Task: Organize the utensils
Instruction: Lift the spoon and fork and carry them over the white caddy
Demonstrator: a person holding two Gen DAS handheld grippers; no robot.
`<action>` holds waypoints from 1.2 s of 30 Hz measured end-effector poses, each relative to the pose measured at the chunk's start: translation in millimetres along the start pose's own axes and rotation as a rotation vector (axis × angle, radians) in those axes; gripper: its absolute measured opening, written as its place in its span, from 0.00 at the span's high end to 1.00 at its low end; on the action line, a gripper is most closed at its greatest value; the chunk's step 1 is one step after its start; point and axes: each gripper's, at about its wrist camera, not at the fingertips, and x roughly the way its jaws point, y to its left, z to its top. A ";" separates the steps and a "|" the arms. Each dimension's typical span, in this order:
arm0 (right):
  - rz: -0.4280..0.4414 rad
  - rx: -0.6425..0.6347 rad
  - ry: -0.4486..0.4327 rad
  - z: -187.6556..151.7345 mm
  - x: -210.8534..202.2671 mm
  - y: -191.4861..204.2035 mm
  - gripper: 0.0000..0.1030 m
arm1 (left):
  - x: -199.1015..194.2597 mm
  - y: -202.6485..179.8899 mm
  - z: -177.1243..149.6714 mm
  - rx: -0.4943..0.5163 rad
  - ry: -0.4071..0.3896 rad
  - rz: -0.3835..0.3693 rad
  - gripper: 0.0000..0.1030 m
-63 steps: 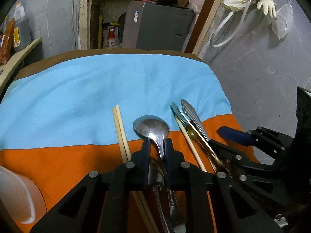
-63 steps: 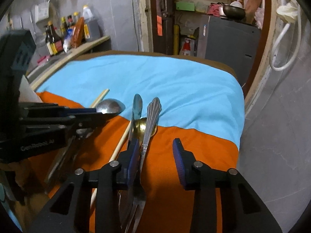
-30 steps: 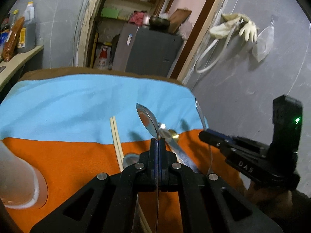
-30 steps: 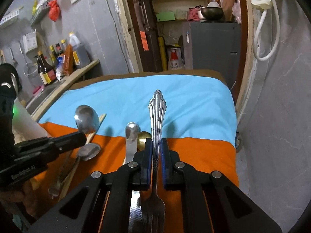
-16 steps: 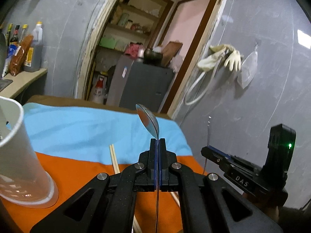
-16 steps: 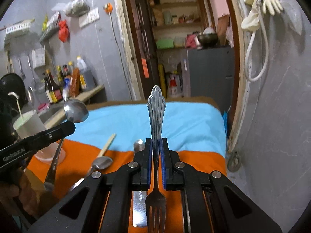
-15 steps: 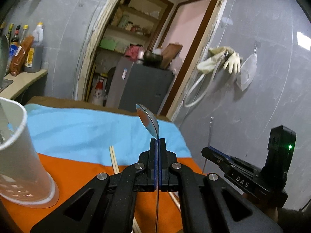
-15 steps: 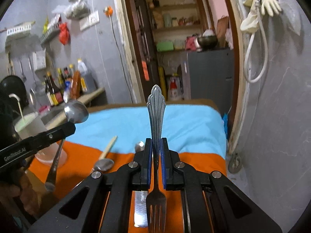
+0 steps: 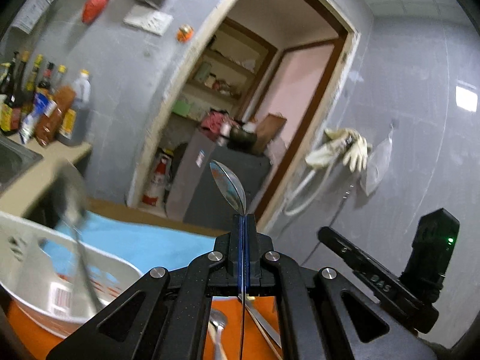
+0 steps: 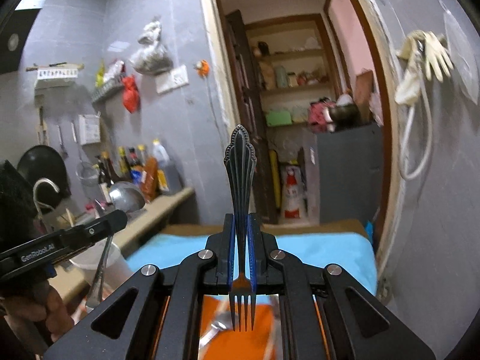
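My left gripper (image 9: pixel 243 225) is shut on a steel spoon (image 9: pixel 228 184), bowl up, handle hanging down, lifted above the table. It also shows in the right wrist view (image 10: pixel 115 220) with the spoon (image 10: pixel 126 199) over a white cup (image 10: pixel 99 259). That cup (image 9: pixel 60 273) is blurred at the lower left of the left wrist view, with a utensil (image 9: pixel 78 234) standing in it. My right gripper (image 10: pixel 240 225) is shut on a fork (image 10: pixel 240 162), ornate handle up, tines down. It also shows in the left wrist view (image 9: pixel 325 234).
The table has a blue cloth (image 10: pixel 315 252) and an orange cloth (image 10: pixel 216 312). More utensils (image 9: pixel 219 321) lie on the orange part. A counter (image 10: pixel 156 210) with bottles (image 9: pixel 45 111) runs along the left. A doorway with a grey cabinet (image 10: pixel 348 174) lies ahead.
Both grippers have risen and tilted up with their utensils. The left gripper with the spoon has moved toward the white cup, which now looms larger.
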 end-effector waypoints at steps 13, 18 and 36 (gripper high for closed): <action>0.207 -0.005 -0.124 49.0 5.3 98.0 0.95 | -72.1 102.4 70.6 -0.102 -0.216 0.146 1.00; 0.249 -0.007 -0.123 42.6 18.4 124.5 0.95 | -83.0 148.3 68.3 -0.154 -0.290 0.190 1.00; 0.237 -0.058 -0.015 -36.2 68.0 154.5 0.94 | -77.3 151.6 6.1 0.103 -0.427 0.323 1.00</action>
